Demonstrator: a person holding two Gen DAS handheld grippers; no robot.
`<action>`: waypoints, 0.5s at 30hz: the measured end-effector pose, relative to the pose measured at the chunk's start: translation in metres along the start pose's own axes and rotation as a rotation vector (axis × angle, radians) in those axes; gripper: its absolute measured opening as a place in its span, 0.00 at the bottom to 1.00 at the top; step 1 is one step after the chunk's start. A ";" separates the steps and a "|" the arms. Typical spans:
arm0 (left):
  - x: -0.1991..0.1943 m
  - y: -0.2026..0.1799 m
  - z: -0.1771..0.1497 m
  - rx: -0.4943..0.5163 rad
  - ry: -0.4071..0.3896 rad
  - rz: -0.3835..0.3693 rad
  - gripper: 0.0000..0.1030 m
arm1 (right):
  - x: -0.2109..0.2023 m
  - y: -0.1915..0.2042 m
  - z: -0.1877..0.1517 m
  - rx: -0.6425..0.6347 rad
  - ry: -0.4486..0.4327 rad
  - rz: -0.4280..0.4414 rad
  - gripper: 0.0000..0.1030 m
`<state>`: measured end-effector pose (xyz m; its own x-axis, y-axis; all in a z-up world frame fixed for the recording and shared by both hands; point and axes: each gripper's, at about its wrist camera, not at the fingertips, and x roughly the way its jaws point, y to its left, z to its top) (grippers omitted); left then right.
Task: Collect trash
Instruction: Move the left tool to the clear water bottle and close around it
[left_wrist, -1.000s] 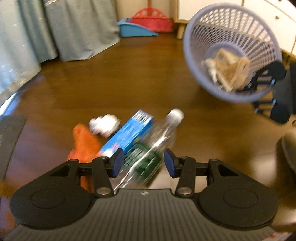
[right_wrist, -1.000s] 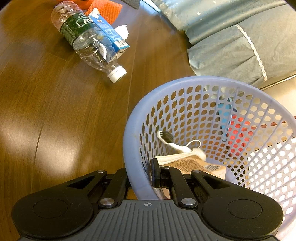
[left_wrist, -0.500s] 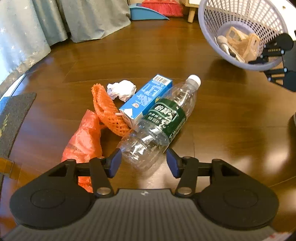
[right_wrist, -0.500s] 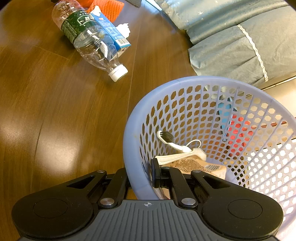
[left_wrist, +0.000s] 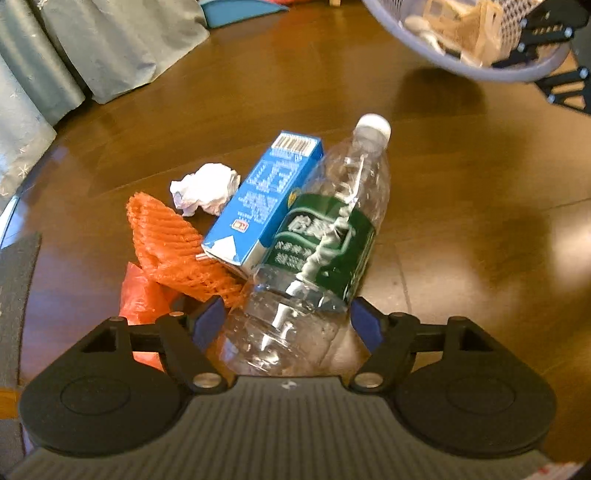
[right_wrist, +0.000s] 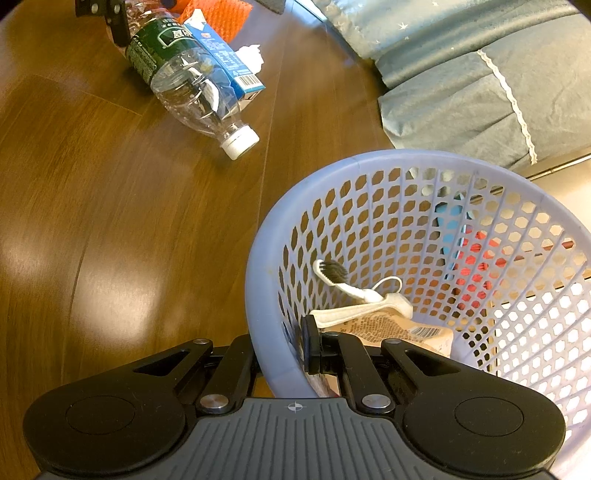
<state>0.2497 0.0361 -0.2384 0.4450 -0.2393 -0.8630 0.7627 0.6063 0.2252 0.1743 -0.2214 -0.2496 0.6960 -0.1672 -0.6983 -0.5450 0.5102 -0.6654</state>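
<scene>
A clear plastic bottle (left_wrist: 325, 236) with a green label and white cap lies on the wooden floor. Its base sits between the fingers of my open left gripper (left_wrist: 287, 325). Whether the pads touch it is unclear. A blue carton (left_wrist: 266, 199) leans against the bottle's left side. Beside that lie a crumpled white paper (left_wrist: 207, 188), an orange foam net (left_wrist: 170, 243) and a red plastic bag (left_wrist: 142, 299). My right gripper (right_wrist: 280, 354) is shut on the rim of a lavender mesh basket (right_wrist: 258, 258). The basket holds a toothbrush (right_wrist: 332, 273) and paper packaging. The bottle (right_wrist: 184, 70) lies ahead of it to the left.
Grey-blue fabric (left_wrist: 92, 55) hangs to the floor at the far left, and a blue dustpan (left_wrist: 243, 11) lies behind it. A dark mat (left_wrist: 14, 295) lies at the left edge. The basket (left_wrist: 517, 74) hangs at the upper right, above bare floor (left_wrist: 461, 240).
My left gripper has come forward and lower onto the trash pile, so the bottle's base now sits between its fingers. The right gripper keeps its hold on the basket, edging slightly nearer the bottle.
</scene>
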 end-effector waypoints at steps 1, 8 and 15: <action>0.002 -0.002 0.000 0.017 0.005 0.009 0.69 | 0.000 0.000 0.000 -0.001 -0.001 0.000 0.03; -0.001 -0.011 -0.004 0.063 0.023 -0.025 0.66 | 0.000 0.000 0.001 0.010 0.001 0.000 0.03; -0.031 -0.036 -0.028 0.104 0.050 -0.095 0.66 | 0.000 0.000 0.002 0.017 0.001 0.000 0.03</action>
<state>0.1953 0.0425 -0.2324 0.3463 -0.2522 -0.9036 0.8460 0.5003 0.1846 0.1756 -0.2199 -0.2492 0.6955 -0.1684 -0.6985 -0.5369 0.5242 -0.6610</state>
